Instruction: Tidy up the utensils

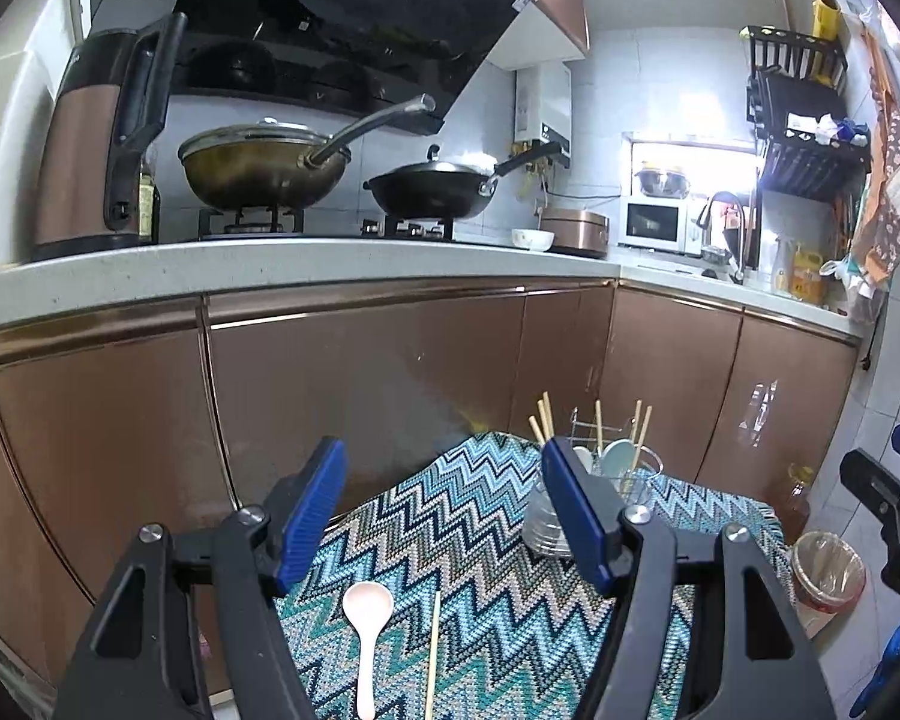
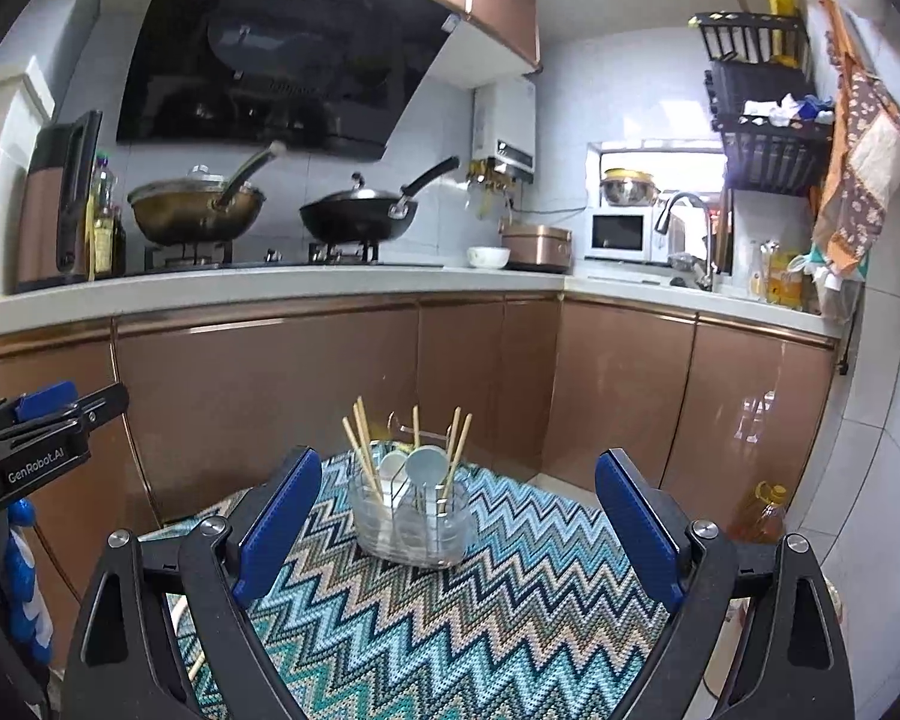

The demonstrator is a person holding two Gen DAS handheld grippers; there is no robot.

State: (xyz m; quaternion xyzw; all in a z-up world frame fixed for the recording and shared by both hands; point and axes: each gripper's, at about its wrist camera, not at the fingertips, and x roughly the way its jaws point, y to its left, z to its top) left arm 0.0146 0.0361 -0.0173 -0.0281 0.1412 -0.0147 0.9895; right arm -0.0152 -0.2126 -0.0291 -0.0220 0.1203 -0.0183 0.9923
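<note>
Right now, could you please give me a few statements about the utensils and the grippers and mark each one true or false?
1. A white spoon lies loose on the zigzag cloth. True.
2. The left gripper is shut on a chopstick. False: its jaws stand open and hold nothing; a single chopstick lies on the cloth.
3. The holder already has chopsticks and spoons standing in it. True.
4. The right gripper holds the holder. False: it is open, short of it.
5. The holder lies tipped over. False: it stands upright.
</note>
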